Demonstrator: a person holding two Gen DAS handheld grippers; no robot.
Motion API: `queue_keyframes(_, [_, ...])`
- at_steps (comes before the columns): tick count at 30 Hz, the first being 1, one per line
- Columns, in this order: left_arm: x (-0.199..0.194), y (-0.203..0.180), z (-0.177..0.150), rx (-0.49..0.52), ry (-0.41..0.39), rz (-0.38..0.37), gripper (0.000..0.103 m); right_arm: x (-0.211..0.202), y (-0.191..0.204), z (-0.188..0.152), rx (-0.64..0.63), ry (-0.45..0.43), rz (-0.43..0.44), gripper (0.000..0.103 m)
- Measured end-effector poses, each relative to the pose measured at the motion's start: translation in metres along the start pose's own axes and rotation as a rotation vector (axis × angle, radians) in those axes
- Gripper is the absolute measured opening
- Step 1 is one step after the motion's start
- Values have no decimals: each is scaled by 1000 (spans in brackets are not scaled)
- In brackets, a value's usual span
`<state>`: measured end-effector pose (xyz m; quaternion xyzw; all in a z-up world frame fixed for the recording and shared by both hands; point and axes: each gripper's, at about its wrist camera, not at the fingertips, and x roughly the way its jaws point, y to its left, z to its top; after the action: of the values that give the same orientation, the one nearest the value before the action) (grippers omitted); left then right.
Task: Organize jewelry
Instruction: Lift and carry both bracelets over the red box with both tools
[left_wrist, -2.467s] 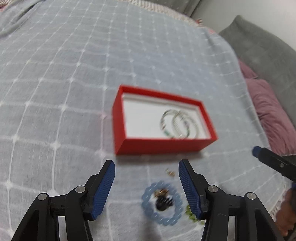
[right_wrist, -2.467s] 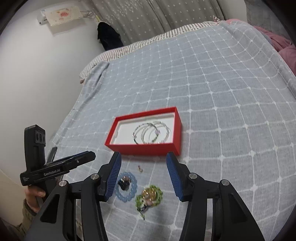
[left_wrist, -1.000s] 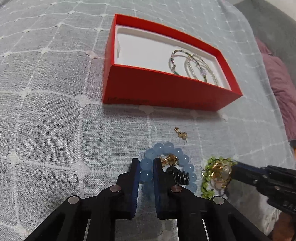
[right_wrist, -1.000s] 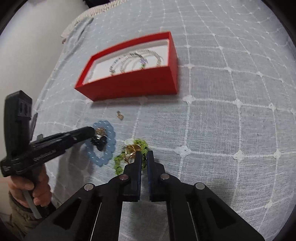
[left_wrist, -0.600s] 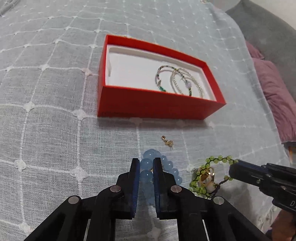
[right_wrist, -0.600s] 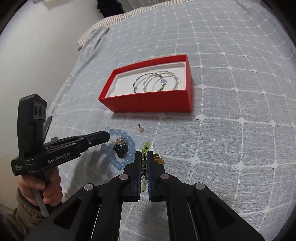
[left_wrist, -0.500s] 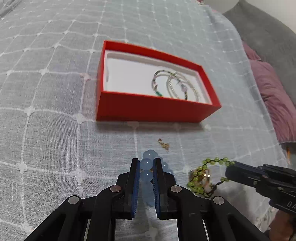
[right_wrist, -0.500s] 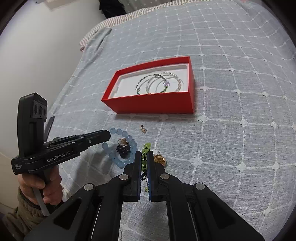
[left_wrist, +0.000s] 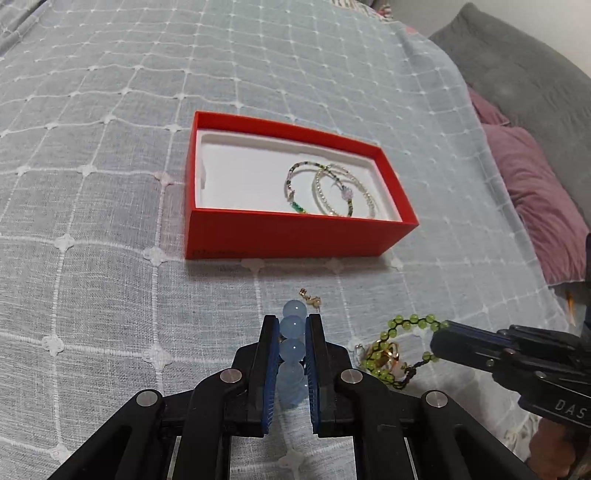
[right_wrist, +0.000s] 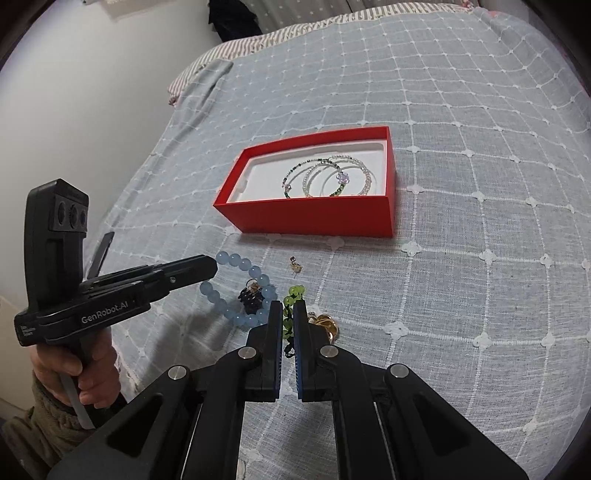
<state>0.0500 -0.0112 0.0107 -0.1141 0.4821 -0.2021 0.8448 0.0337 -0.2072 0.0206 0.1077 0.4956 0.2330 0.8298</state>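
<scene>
Jaws clamp blue bracelet (left_wrist: 292, 354), green bracelet (right_wrist: 289, 314) — gold earring (left_wrist: 310, 297) before red box (left_wrist: 295, 236).

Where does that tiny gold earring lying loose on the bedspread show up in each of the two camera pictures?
Left wrist view: the tiny gold earring lies low centre, just beyond the left gripper's tips.
Right wrist view: it lies just below centre, between the box and the bead bracelets.
Shared landmark: the open red rectangular box, just beyond the earring in both.

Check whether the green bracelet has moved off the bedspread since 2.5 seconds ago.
Yes. The green bracelet, flat near the red box earlier, is now pinched by the right hand-held gripper and partly raised.
</scene>
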Motion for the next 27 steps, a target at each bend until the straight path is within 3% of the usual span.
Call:
queue_keyframes(11, [-18,-9,1,29,-45,-10,8,-10,9,1,-29,-51,17,5])
queue_keyframes(27, [-48,-13,14,36,-146,-91,8,-40,7,10,2,-172,82,5])
